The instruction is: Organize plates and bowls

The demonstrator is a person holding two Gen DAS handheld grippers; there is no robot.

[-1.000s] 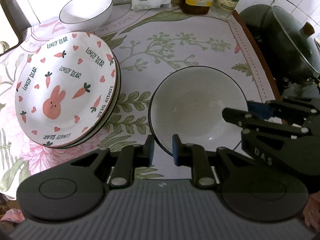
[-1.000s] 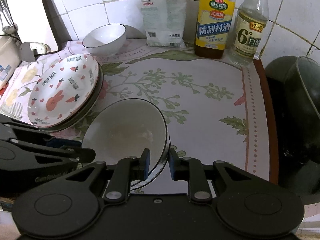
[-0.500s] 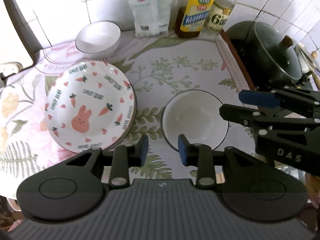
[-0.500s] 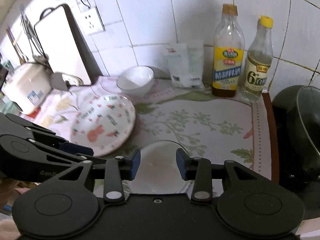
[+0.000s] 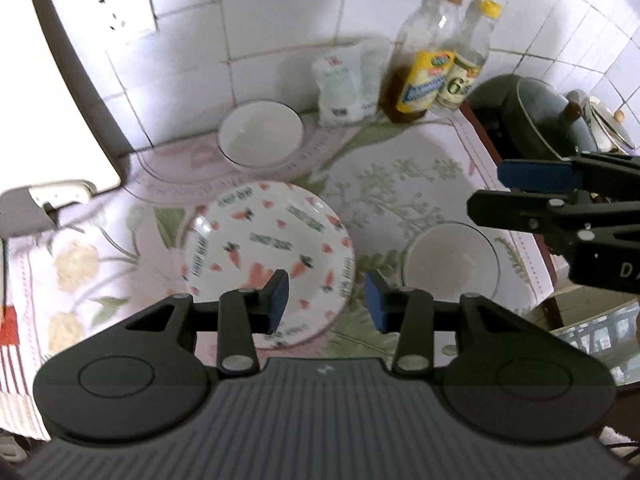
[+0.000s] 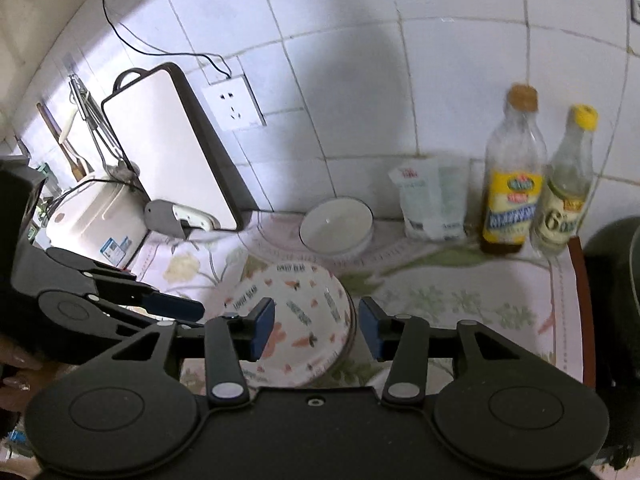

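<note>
A stack of carrot-and-rabbit plates (image 5: 256,248) lies on the flowered cloth. To its right stands a white bowl (image 5: 452,260), and a second white bowl (image 5: 260,134) sits at the back by the wall. My left gripper (image 5: 326,302) hovers high above the plates' right edge; its jaws are opening with nothing between them. My right gripper (image 5: 512,192) hangs above the near bowl, jaws also opening and empty. In the right wrist view the right gripper (image 6: 316,332) frames the plates (image 6: 304,300). There the back bowl (image 6: 336,230) lies beyond them and the left gripper (image 6: 176,308) is at the left.
Two bottles (image 6: 512,200) and a white bag (image 6: 432,204) stand against the tiled wall. A dark lidded pot (image 5: 536,120) sits right of the cloth's edge. A white board (image 6: 172,148) leans on the wall, with a rice cooker (image 6: 92,216) left of it.
Both grippers have let go of the near bowl's rim, opened and risen well above the counter. The bowl stays on the cloth right of the plates.
</note>
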